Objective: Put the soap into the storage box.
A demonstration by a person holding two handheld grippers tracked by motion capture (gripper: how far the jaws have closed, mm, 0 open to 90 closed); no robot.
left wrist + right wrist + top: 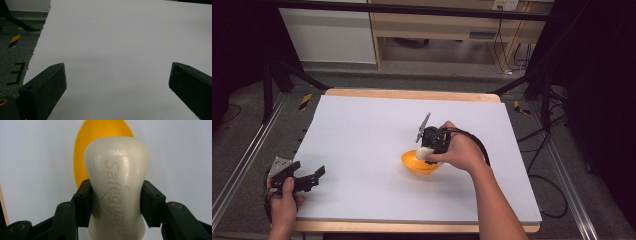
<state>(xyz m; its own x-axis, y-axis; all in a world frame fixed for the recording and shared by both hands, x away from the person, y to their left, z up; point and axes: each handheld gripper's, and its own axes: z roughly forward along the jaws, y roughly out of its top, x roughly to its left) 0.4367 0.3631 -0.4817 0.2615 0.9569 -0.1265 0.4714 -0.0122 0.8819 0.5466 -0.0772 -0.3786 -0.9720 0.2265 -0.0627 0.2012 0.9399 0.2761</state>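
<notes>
Over the middle of the white table (pixel 362 150), a little to my right, I had the right gripper (pixel 116 202) clamped on the bar of soap (pixel 117 185), its jaws pressed against the narrowed waist of the bar from either side. The soap's long axis ran straight out along the jaws, with the embossed lettering reading lengthwise along it, and its far, rounded end stuck out well past the fingertips. Directly beyond and beneath that end lay the yellow bowl (pixel 100 135); from the high view the soap (pixel 424 152) hung just above the bowl (pixel 418 164) near its rim, and I couldn't tell whether it was touching it yet. That was the relation I judged everything to turn on: the bowl lay dead ahead of the claw, in line with the bar, so setting the soap inside looked like a short lowering with no need to swing sideways.

The right hand (pixel 459 152) was by far the nearer one to the bowl. The left gripper (pixel 307 179) rested well apart at the near left edge of the table, its jaws spread wide with nothing between them but bare white surface.

By my count: one bar of soap, one yellow bowl, two grippers, one of them loaded.
</notes>
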